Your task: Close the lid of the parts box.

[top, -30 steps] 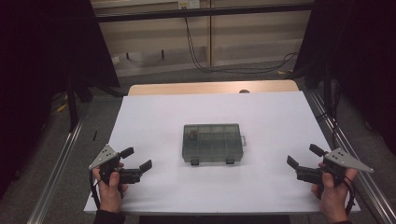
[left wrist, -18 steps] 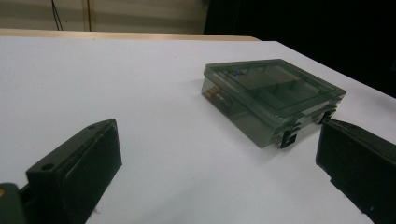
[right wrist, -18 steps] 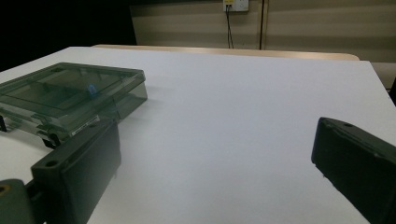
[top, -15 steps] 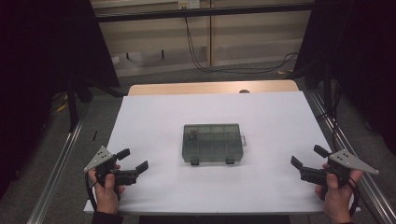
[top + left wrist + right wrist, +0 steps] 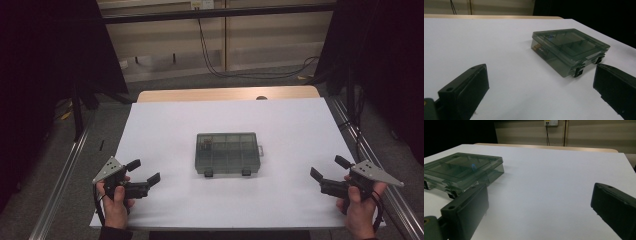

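- Table centre, high view: we are seeing the closed organiser box [image 5: 228,153] lying on the white sheet [image 5: 290,130] — left gripper [image 5: 144,171] and right gripper [image 5: 327,168] are hovering well apart from it, jaws spread.
- Left gripper view: we are looking between empty, parted jaws at the box [image 5: 569,50].
- Right gripper view: jaws are gaping, holding nothing — the box [image 5: 461,171] is lying ahead.

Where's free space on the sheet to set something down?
Bare white sheet lies left of the closed compartment box, between it and the left gripper, and likewise on its right toward the right gripper. The strip behind the box is also bare. Only the centre is taken.
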The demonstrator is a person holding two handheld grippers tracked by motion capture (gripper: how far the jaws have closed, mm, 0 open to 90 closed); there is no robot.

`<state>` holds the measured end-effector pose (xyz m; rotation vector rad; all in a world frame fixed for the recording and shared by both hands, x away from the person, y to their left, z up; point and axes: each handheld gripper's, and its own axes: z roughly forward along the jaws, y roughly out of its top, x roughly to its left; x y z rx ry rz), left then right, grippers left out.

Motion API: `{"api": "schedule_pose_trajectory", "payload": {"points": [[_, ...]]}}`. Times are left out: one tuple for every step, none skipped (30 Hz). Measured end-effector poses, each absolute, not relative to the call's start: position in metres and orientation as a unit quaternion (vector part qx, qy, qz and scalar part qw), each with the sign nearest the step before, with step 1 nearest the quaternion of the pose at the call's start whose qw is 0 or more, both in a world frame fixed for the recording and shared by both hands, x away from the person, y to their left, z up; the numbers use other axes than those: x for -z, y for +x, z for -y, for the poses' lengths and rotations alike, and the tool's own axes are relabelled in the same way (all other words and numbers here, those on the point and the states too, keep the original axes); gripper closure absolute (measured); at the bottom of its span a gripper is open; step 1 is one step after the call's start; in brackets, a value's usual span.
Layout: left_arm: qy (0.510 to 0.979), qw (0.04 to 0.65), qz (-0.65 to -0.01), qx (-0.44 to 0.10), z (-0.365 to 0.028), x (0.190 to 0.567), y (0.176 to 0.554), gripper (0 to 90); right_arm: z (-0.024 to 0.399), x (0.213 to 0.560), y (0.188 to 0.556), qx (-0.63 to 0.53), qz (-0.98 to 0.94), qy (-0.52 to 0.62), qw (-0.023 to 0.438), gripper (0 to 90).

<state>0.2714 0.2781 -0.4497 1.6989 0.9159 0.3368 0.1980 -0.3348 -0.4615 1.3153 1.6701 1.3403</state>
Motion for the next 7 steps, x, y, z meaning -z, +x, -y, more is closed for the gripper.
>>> {"api": "schedule_pose_trajectory", "payload": {"points": [[0.721, 0.556, -0.388, -0.143, -0.2780, 0.4498, 0.2715, 0.1, 0.3347, 0.4615, 0.1979, -0.507, -0.632, 0.498, 0.309, 0.8], [0.721, 0.556, -0.389, -0.143, -0.2777, 0.4498, 0.2714, 0.1, 0.3345, 0.4614, 0.1977, -0.508, -0.631, 0.499, 0.308, 0.8], [0.720, 0.557, -0.389, -0.143, -0.2776, 0.4499, 0.2715, 0.1, 0.3345, 0.4614, 0.1977, -0.508, -0.631, 0.499, 0.309, 0.8], [0.721, 0.553, -0.391, -0.145, -0.2773, 0.4496, 0.2713, 0.1, 0.3347, 0.4612, 0.1976, -0.508, -0.631, 0.499, 0.308, 0.8], [0.721, 0.553, -0.390, -0.146, -0.2772, 0.4496, 0.2716, 0.1, 0.3348, 0.4612, 0.1976, -0.508, -0.631, 0.499, 0.308, 0.8], [0.720, 0.556, -0.389, -0.143, -0.2770, 0.4498, 0.2718, 0.0, 0.3349, 0.4612, 0.1978, -0.508, -0.631, 0.499, 0.309, 0.8], [0.720, 0.554, -0.391, -0.146, -0.2768, 0.4495, 0.2718, 0.1, 0.3350, 0.4613, 0.1979, -0.508, -0.630, 0.499, 0.308, 0.8]]}}
